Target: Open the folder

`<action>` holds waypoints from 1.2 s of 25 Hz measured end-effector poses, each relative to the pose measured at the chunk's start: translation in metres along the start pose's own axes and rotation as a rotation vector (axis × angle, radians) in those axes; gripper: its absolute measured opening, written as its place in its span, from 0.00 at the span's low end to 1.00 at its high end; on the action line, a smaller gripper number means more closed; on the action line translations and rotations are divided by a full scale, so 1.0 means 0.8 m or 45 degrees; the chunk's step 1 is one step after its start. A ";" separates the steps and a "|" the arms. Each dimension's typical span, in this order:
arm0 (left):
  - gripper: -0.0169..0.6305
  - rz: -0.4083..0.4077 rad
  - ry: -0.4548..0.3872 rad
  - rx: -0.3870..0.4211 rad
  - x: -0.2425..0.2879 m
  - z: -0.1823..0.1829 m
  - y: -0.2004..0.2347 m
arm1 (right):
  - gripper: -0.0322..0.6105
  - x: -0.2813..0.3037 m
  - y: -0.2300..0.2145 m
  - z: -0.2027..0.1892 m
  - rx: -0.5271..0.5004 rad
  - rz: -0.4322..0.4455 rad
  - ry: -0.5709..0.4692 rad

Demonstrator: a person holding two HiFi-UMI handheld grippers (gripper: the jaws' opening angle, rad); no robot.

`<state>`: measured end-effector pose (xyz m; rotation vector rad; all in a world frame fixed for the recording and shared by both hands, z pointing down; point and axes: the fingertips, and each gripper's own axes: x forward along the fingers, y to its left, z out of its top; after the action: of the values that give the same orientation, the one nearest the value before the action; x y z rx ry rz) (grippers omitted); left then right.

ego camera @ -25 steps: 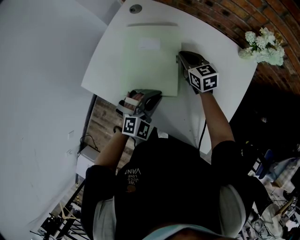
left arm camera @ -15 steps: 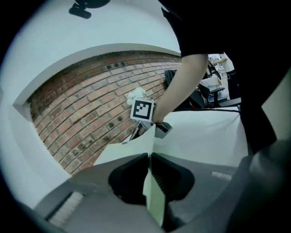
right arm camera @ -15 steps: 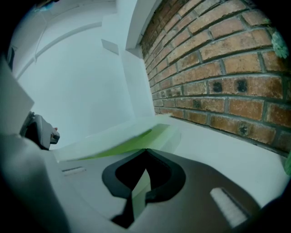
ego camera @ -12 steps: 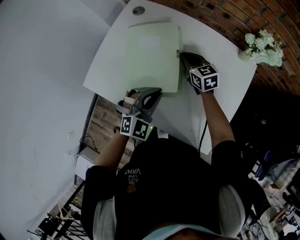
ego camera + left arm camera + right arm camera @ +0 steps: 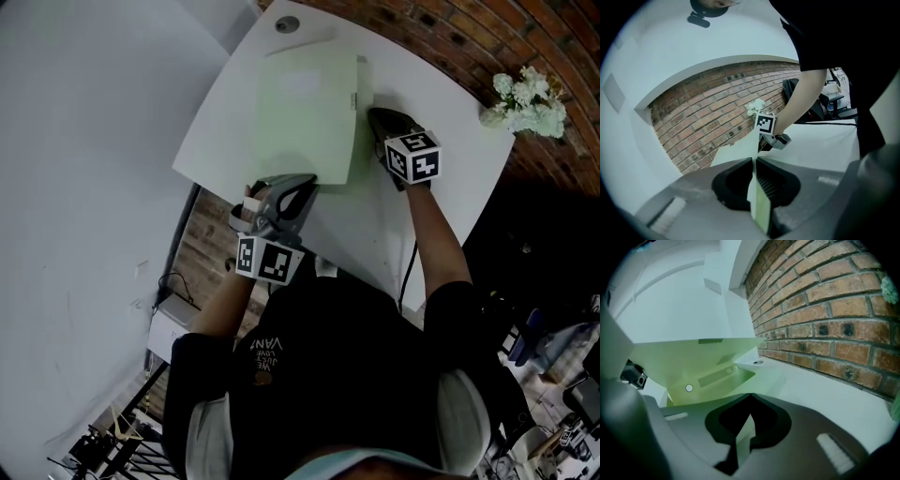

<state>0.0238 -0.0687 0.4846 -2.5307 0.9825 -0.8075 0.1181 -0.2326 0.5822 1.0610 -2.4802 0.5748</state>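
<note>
A pale green folder lies on the white table. My left gripper is shut on the near corner of its front cover, and the thin sheet stands on edge between the jaws. The cover is raised off the table, so the right gripper view looks under it at the green inside. My right gripper is shut on the folder's lower leaf at its right edge, low on the table. In the left gripper view the right gripper shows beyond the cover.
A brick wall runs behind the table's far edge. White flowers stand at the far right corner. A round cable hole sits just beyond the folder. The table's left edge drops to the floor.
My left gripper has risen with the front cover, which now tilts up and looks narrower from above. The right gripper has stayed where it was.
</note>
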 end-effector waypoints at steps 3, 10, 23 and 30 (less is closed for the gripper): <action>0.06 0.025 -0.012 -0.025 -0.010 0.000 0.010 | 0.05 0.000 -0.001 0.000 0.007 -0.011 0.009; 0.06 0.109 -0.033 -0.078 -0.034 -0.002 0.038 | 0.05 0.002 -0.001 -0.001 -0.005 -0.036 0.042; 0.05 0.299 -0.089 -0.213 -0.083 -0.019 0.105 | 0.05 0.007 0.007 -0.002 -0.044 -0.088 0.113; 0.05 0.400 -0.122 -0.336 -0.111 -0.039 0.135 | 0.05 0.009 0.006 -0.003 -0.067 -0.126 0.154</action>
<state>-0.1049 -0.0869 0.4242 -2.5004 1.4897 -0.4879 0.1101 -0.2322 0.5867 1.0889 -2.3119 0.5249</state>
